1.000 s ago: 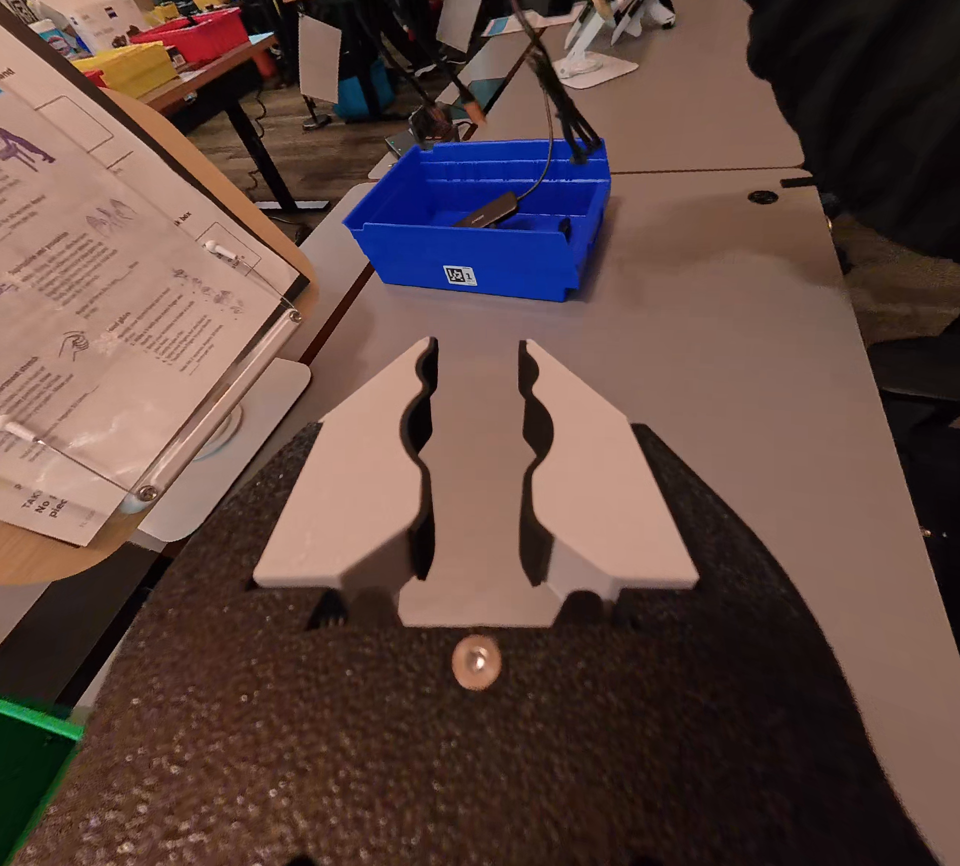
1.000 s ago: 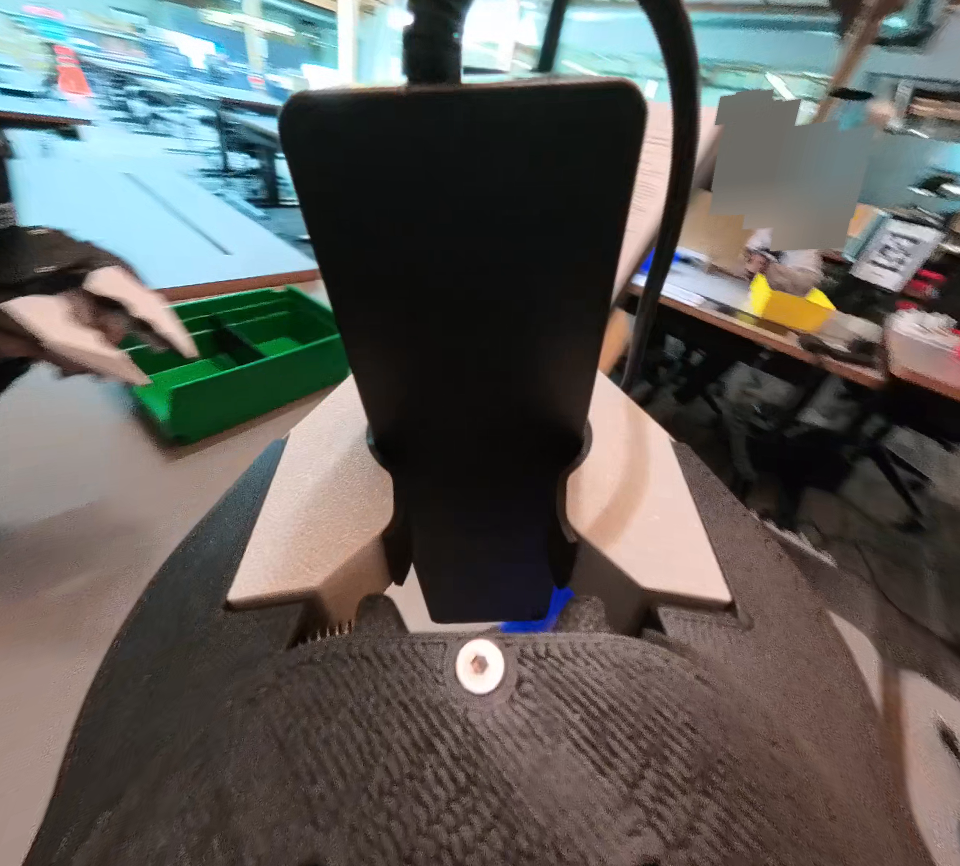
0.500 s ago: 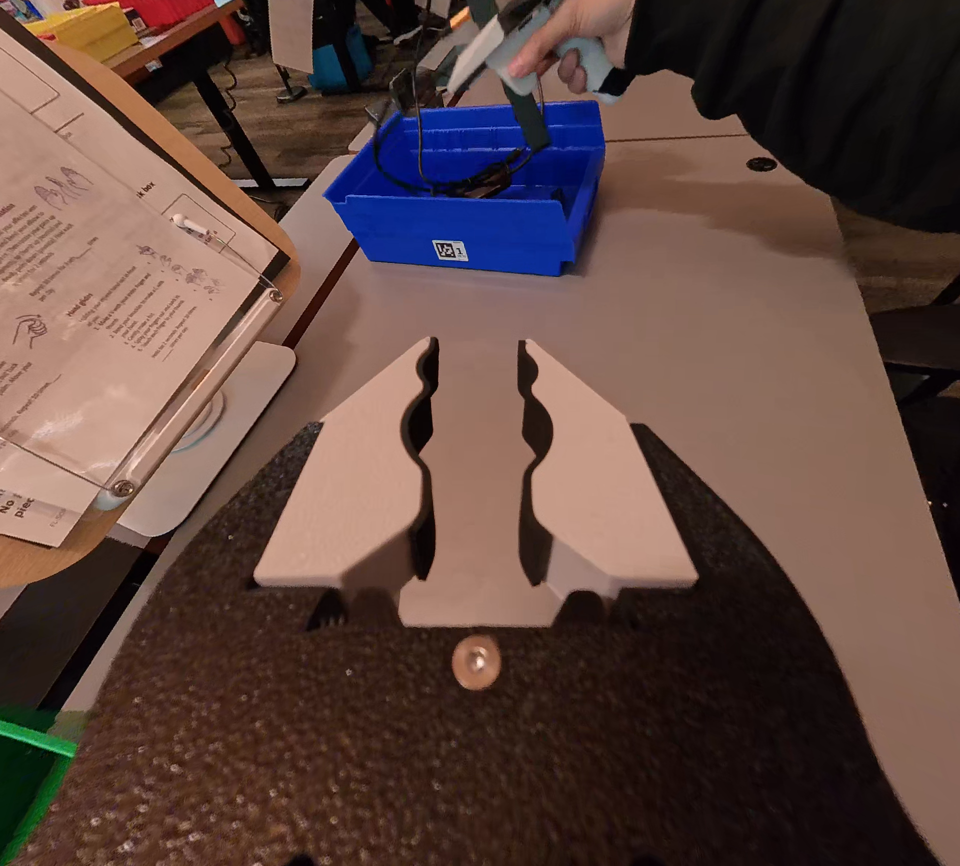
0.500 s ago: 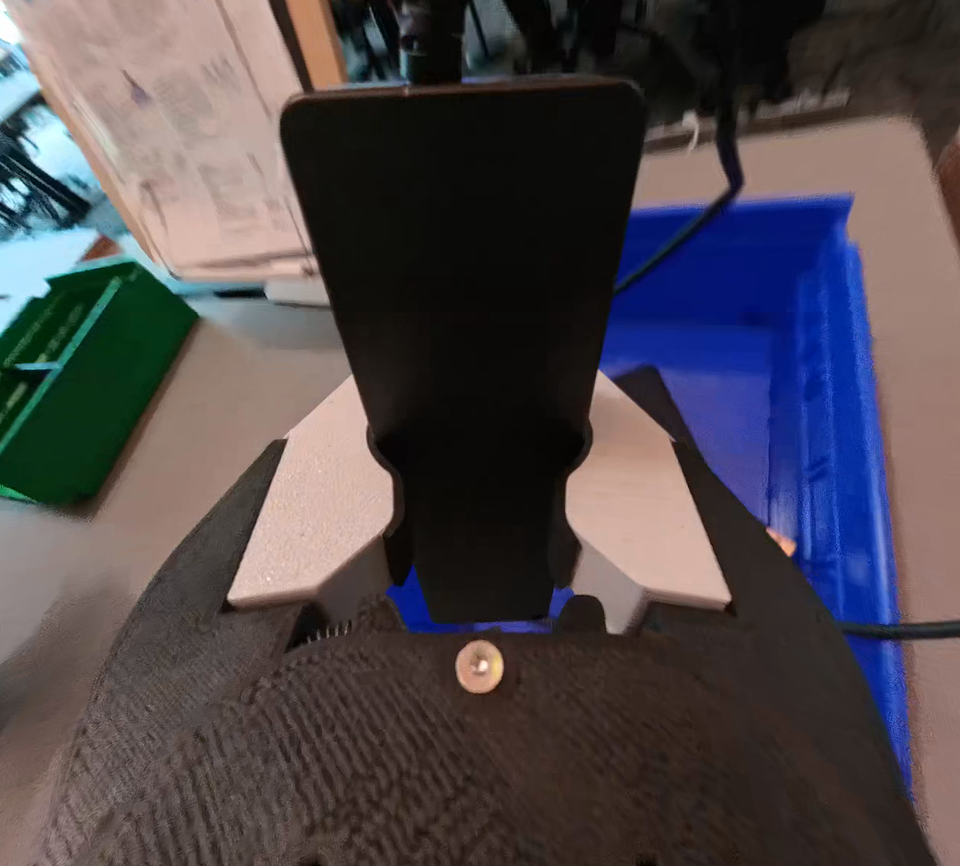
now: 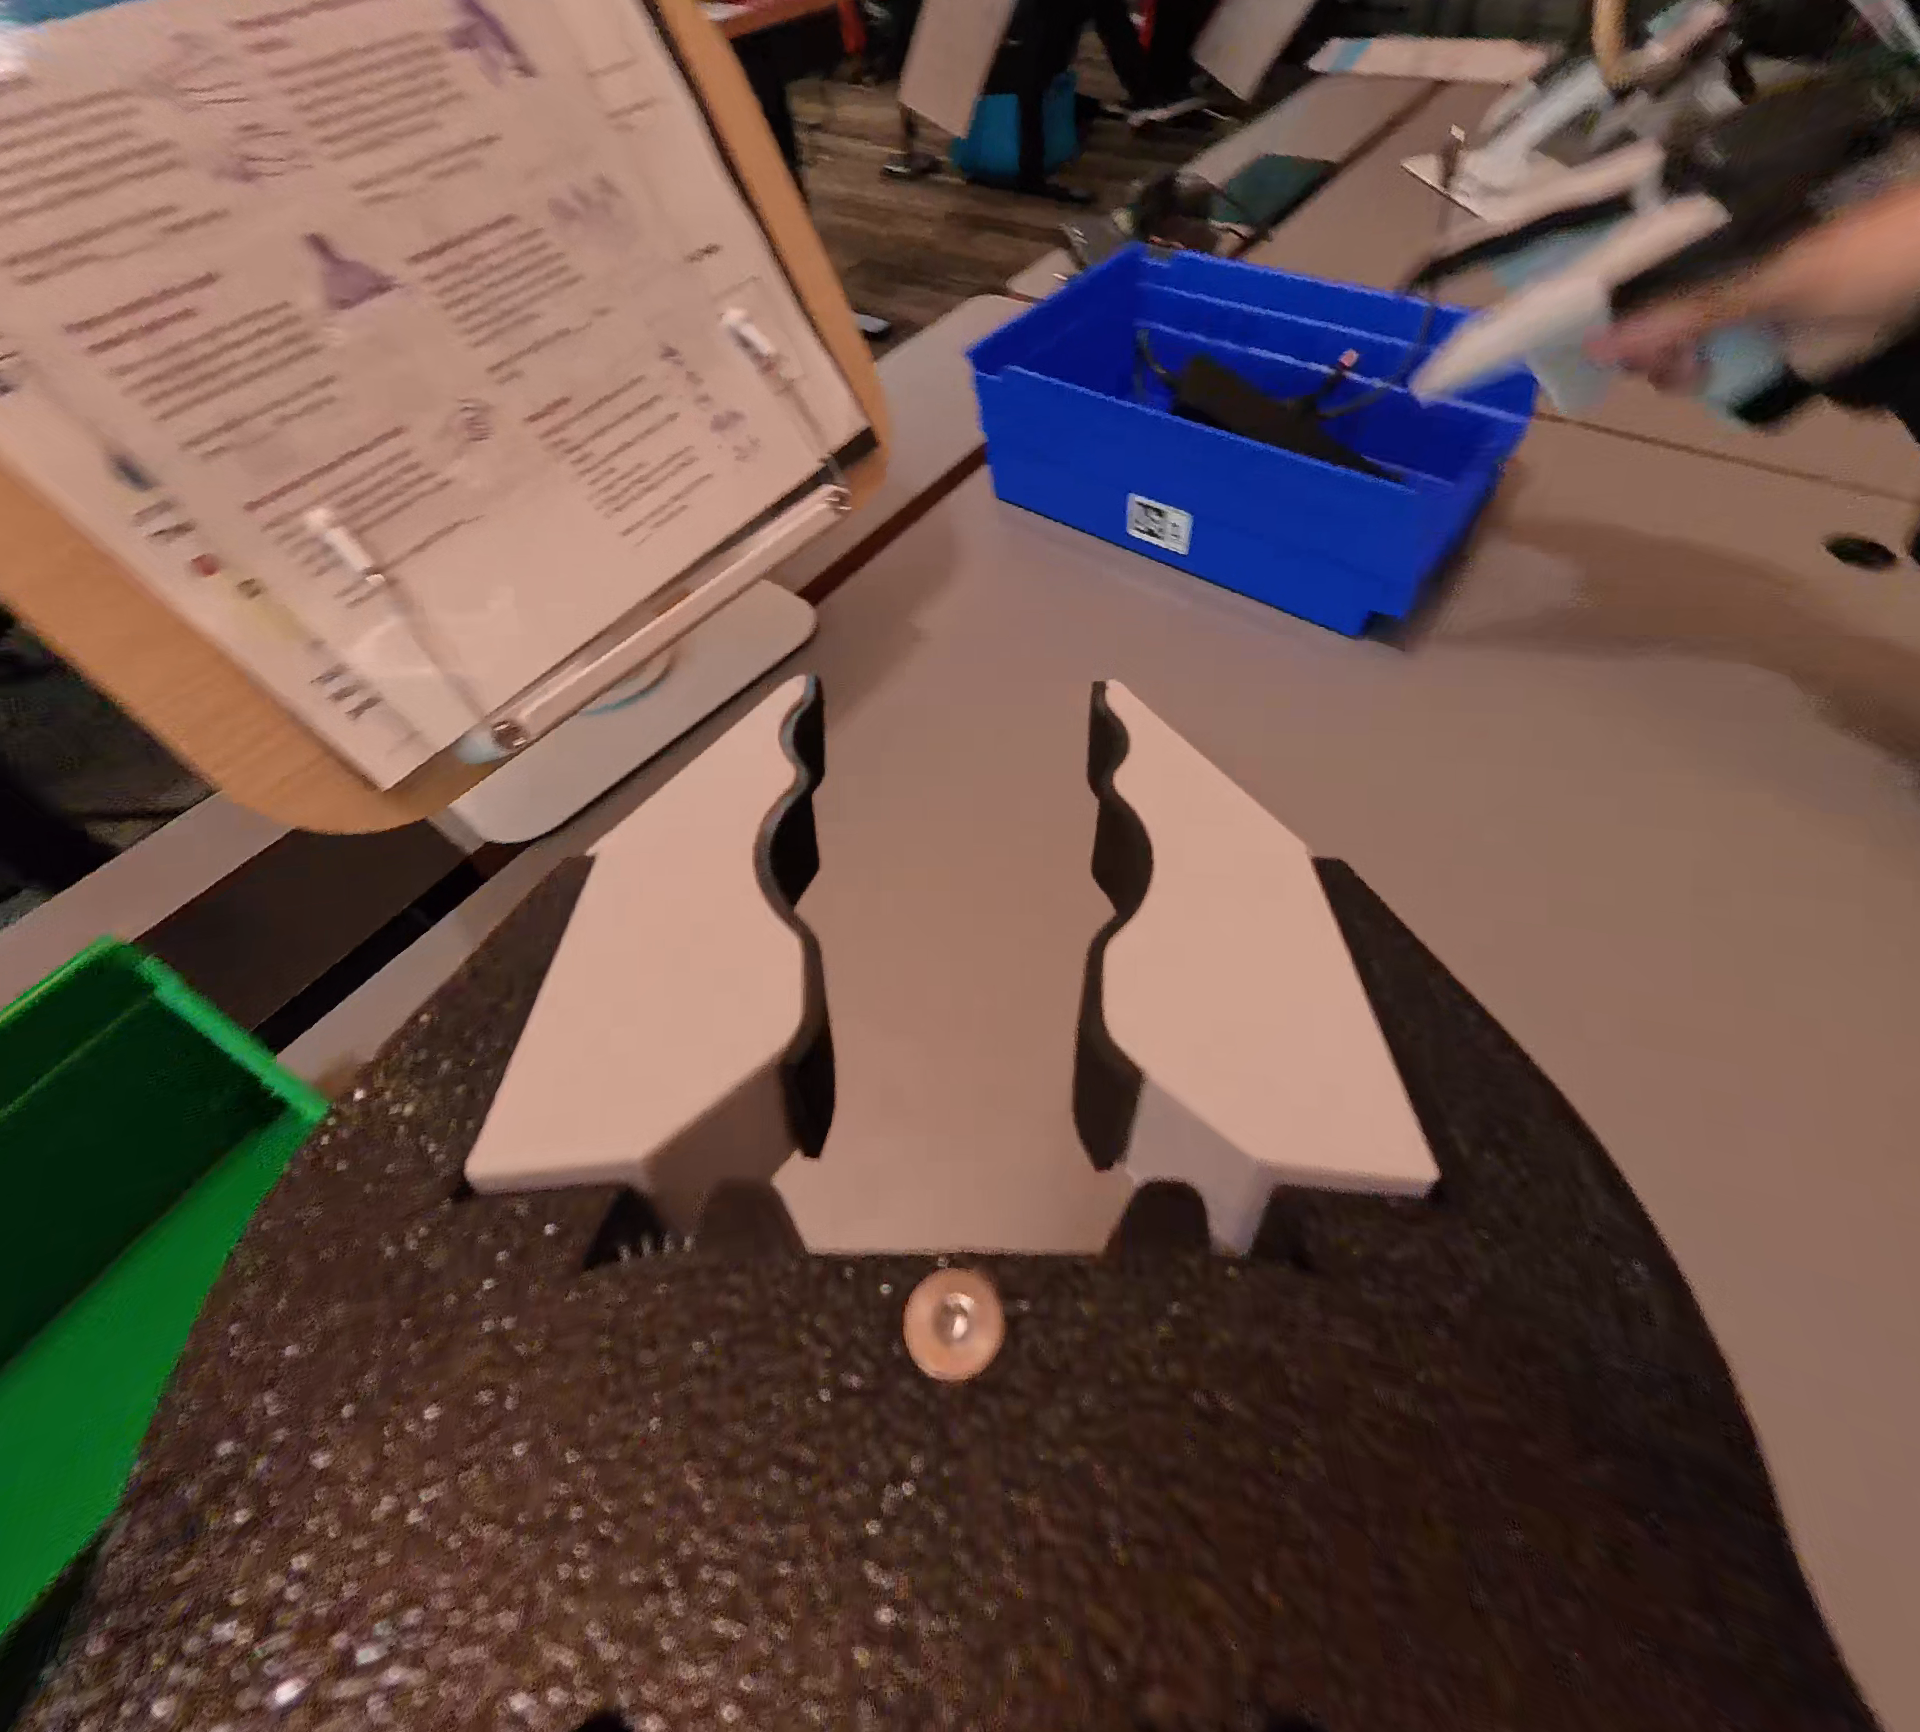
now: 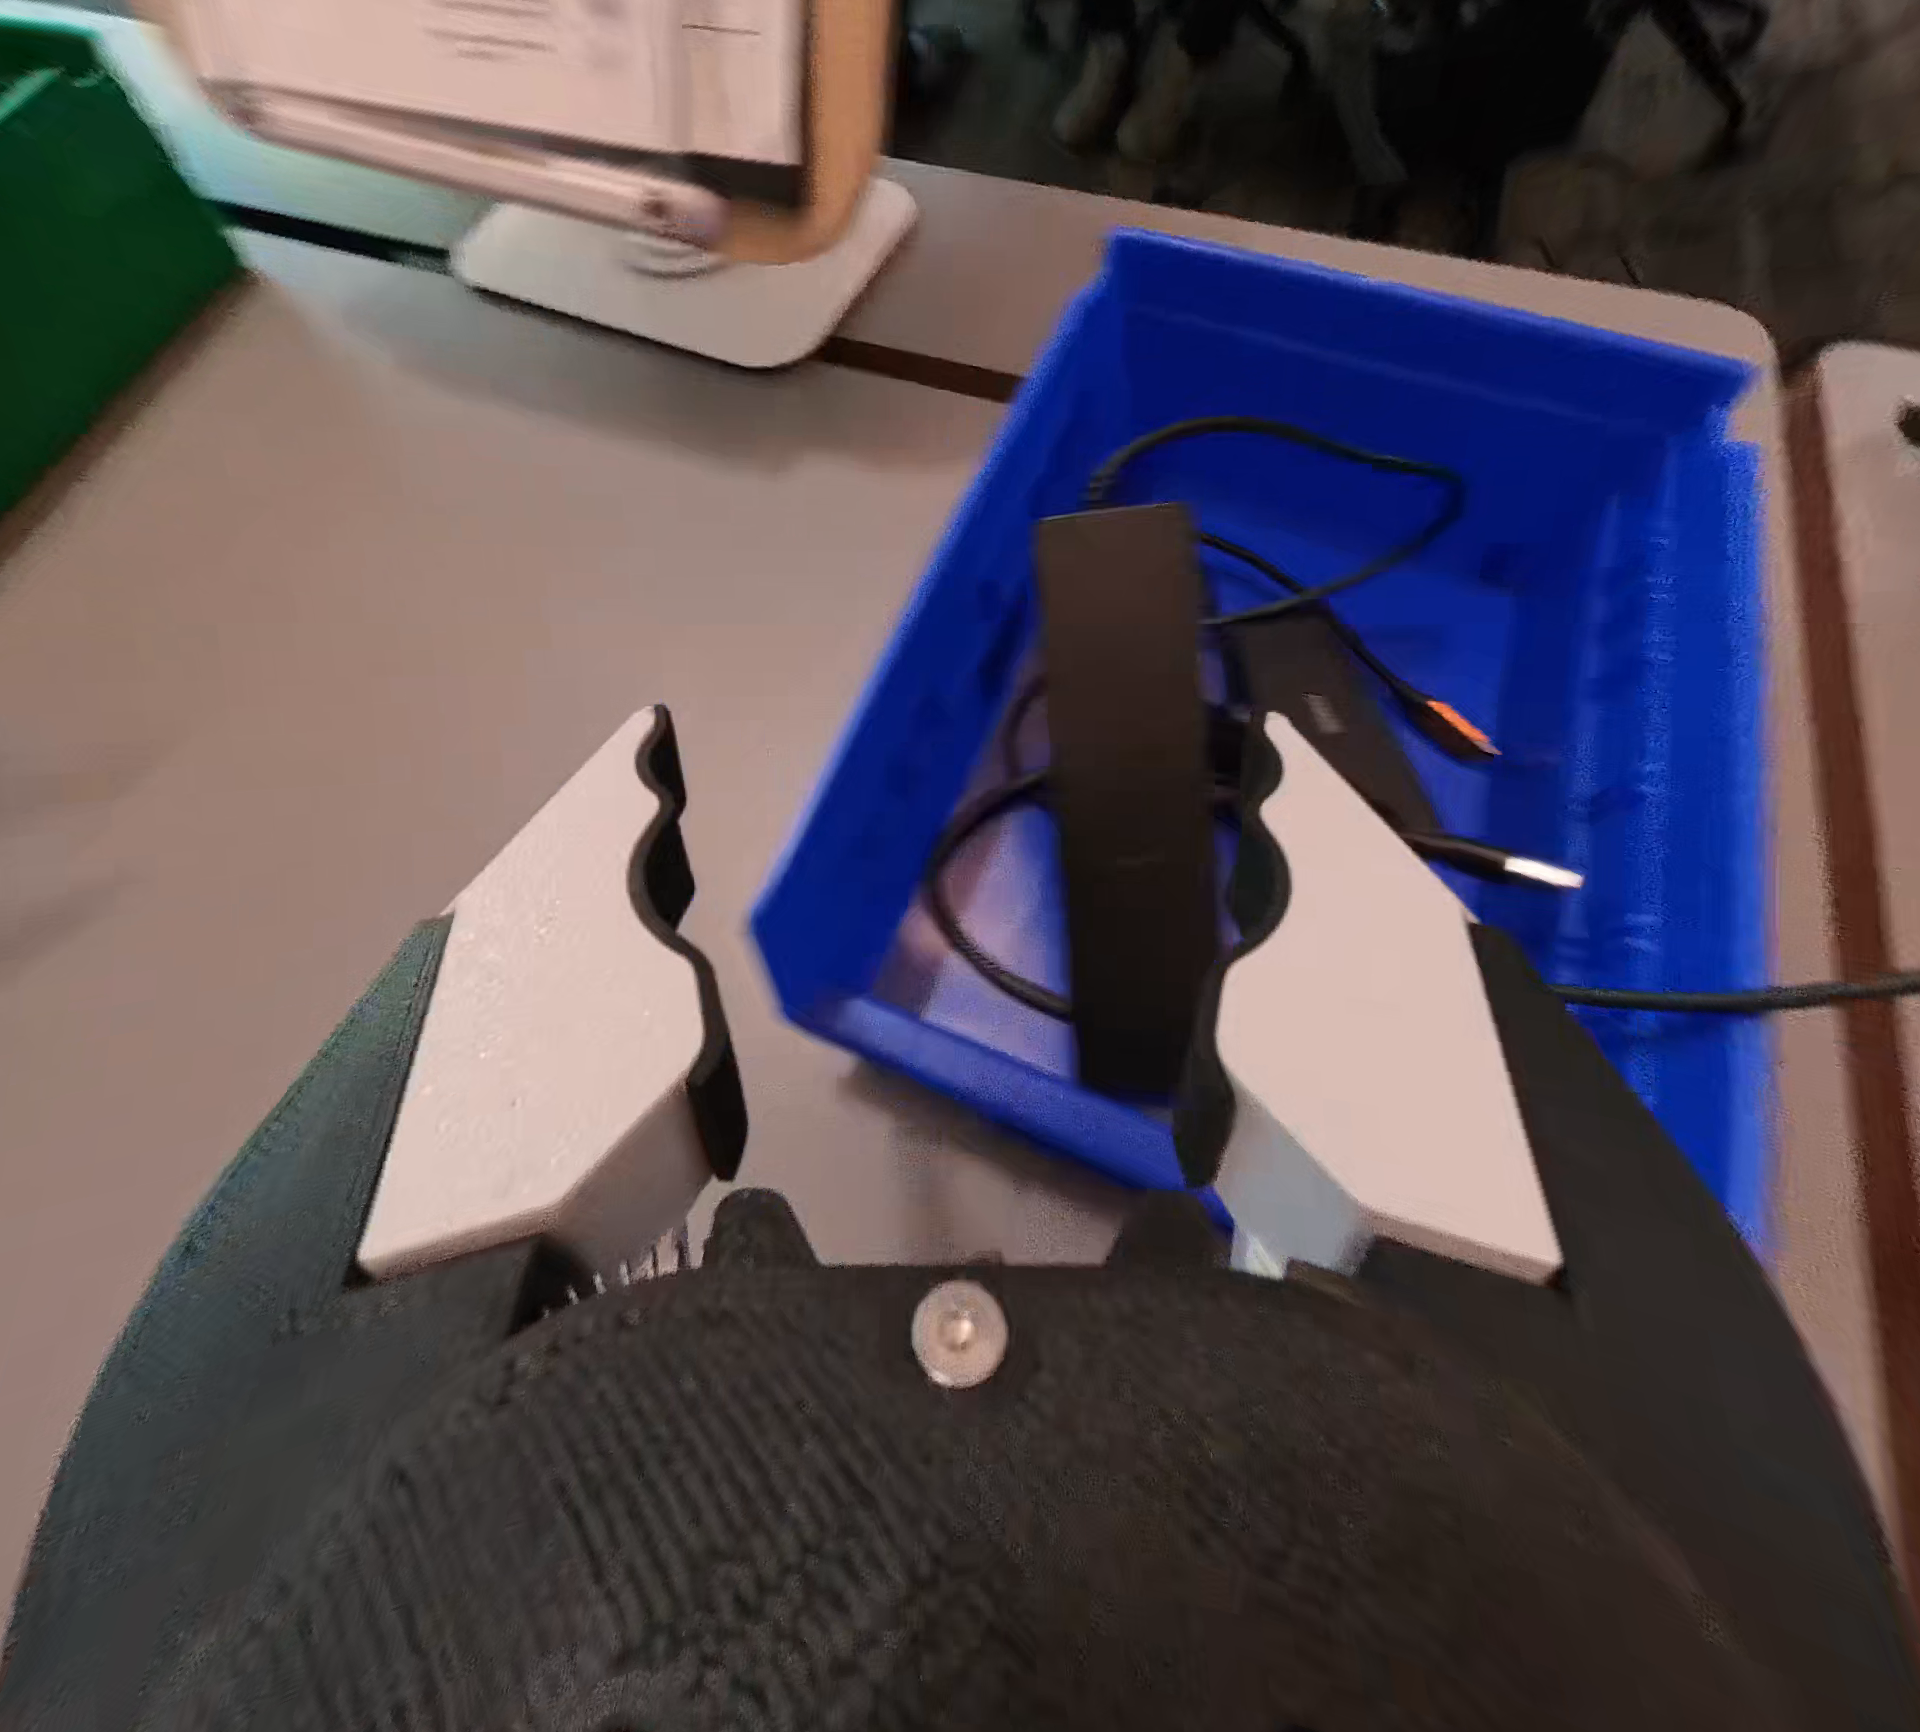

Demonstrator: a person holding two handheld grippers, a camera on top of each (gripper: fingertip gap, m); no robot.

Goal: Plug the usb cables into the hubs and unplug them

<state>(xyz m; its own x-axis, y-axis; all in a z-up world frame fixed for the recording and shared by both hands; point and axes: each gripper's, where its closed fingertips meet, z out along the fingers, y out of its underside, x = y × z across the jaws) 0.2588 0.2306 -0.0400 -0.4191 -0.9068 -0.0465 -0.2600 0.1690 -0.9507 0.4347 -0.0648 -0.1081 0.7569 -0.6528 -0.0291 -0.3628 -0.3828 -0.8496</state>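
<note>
Blue bin [image 6: 1683, 747]: at 1 o'clock from the right gripper [image 6: 966, 944], keeping hub [image 6: 1127, 778] and cables [image 6: 1351, 581] together.
Right gripper: jaws spread, empty, above the bin's near rim.
Left gripper [image 5: 951, 944]: parted, empty, idle over the table [image 5: 1455, 851].

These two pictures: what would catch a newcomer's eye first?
The bright blue bin on the grey table, with a black hub leaning on its near wall amid loose cables. The open right gripper hovers over it; a printed sheet on a stand leans left.
</note>
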